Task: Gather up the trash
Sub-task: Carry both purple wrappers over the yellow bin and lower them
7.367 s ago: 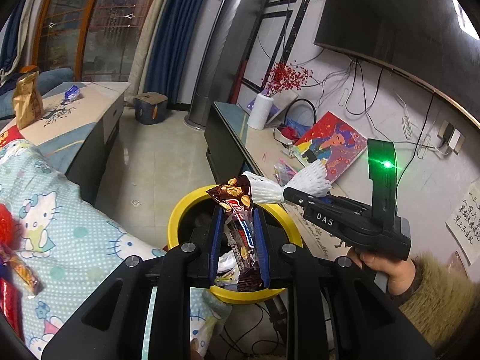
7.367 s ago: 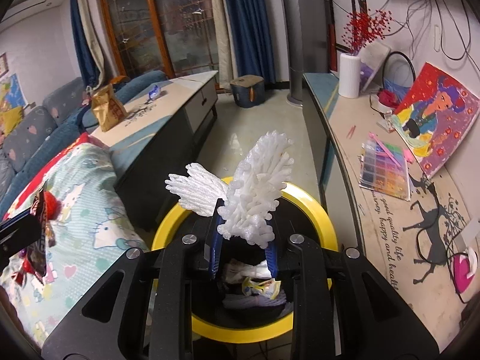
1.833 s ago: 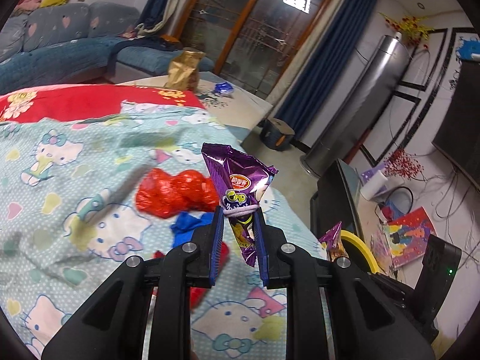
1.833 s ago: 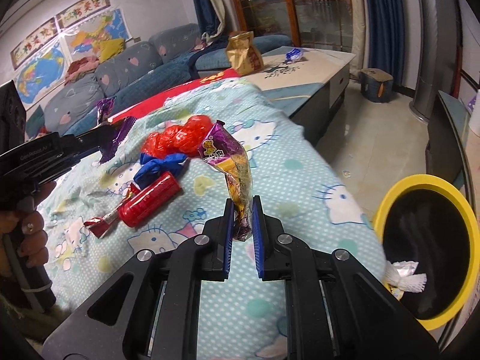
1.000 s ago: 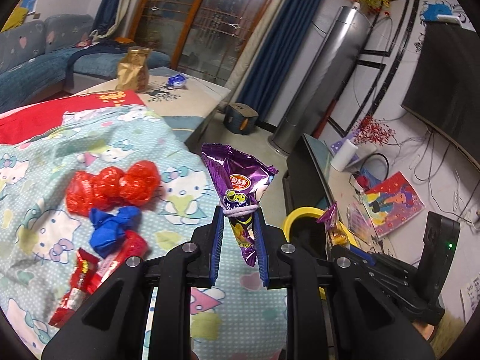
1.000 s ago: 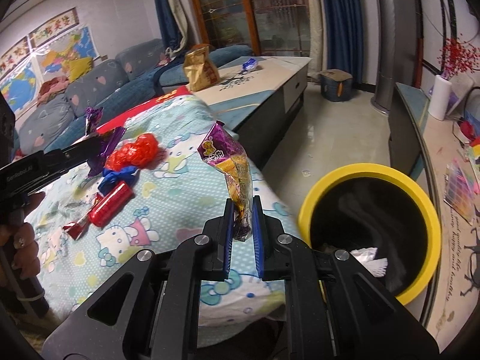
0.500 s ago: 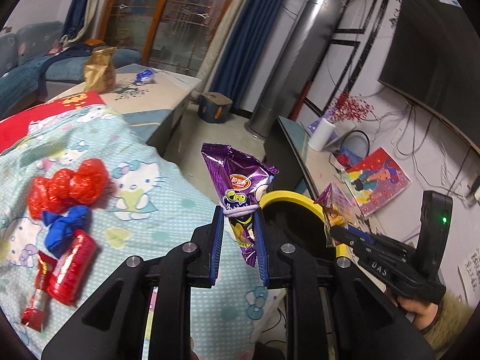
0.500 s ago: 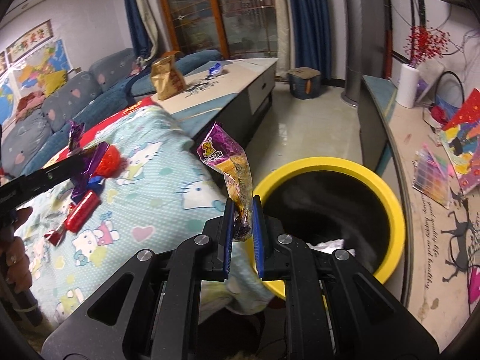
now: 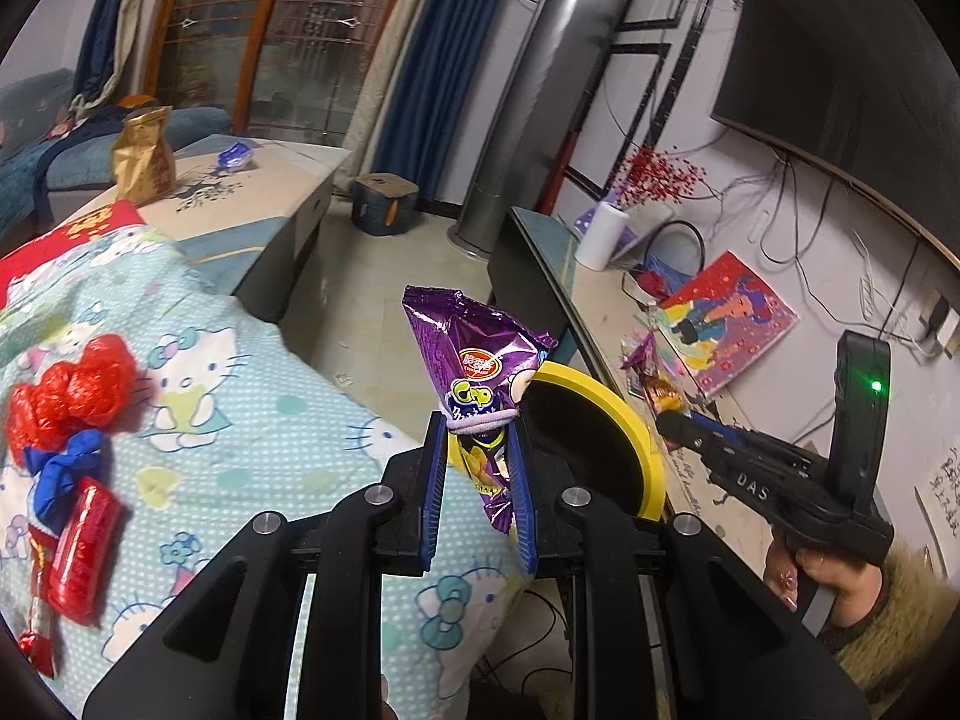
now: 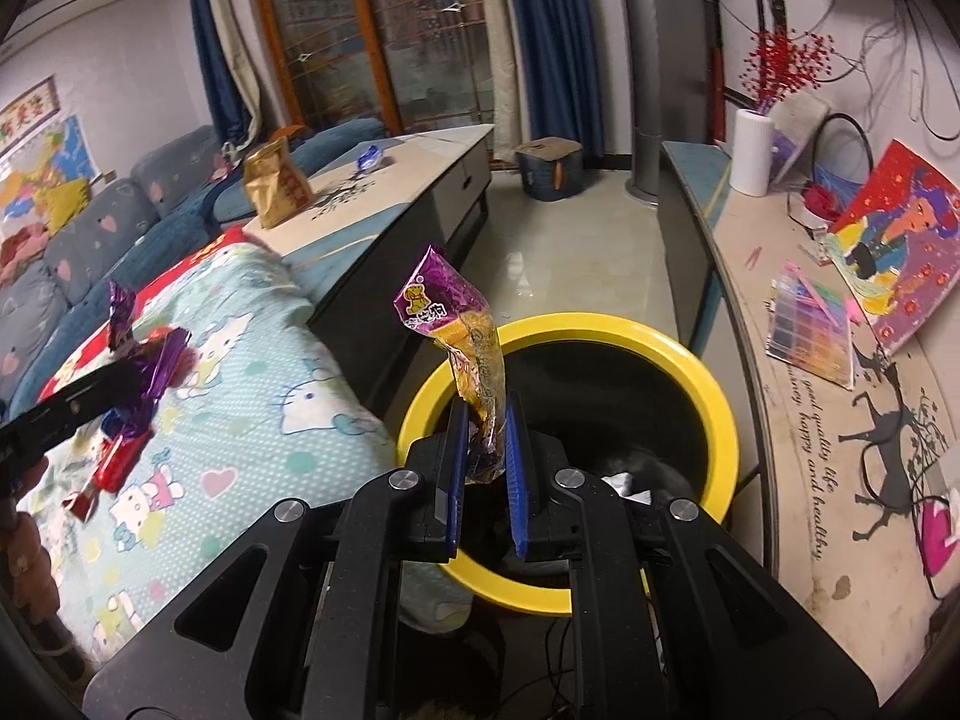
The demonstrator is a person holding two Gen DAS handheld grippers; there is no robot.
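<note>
My left gripper (image 9: 477, 450) is shut on a purple snack bag (image 9: 474, 354) that stands upright, over the blanket's edge just left of the yellow-rimmed trash bin (image 9: 630, 420). My right gripper (image 10: 483, 444) is shut on a purple and gold wrapper (image 10: 468, 336), held over the near left rim of the bin (image 10: 714, 390). In the left wrist view the right gripper (image 9: 672, 420) holds its wrapper (image 9: 651, 381) above the bin's right rim. White trash lies inside the bin (image 10: 624, 483).
A Hello Kitty blanket (image 9: 252, 420) carries a red plastic wad (image 9: 72, 390), a blue scrap (image 9: 60, 468) and a red wrapper (image 9: 75, 546). A low cabinet (image 10: 390, 192) with a gold bag (image 10: 276, 183) stands behind. On the right, a long shelf (image 10: 750, 312) holds a painting and a white vase.
Both grippers have swung to the right from over the blanket toward the bin, each keeping its wrapper. The bin now looms larger under the right gripper.
</note>
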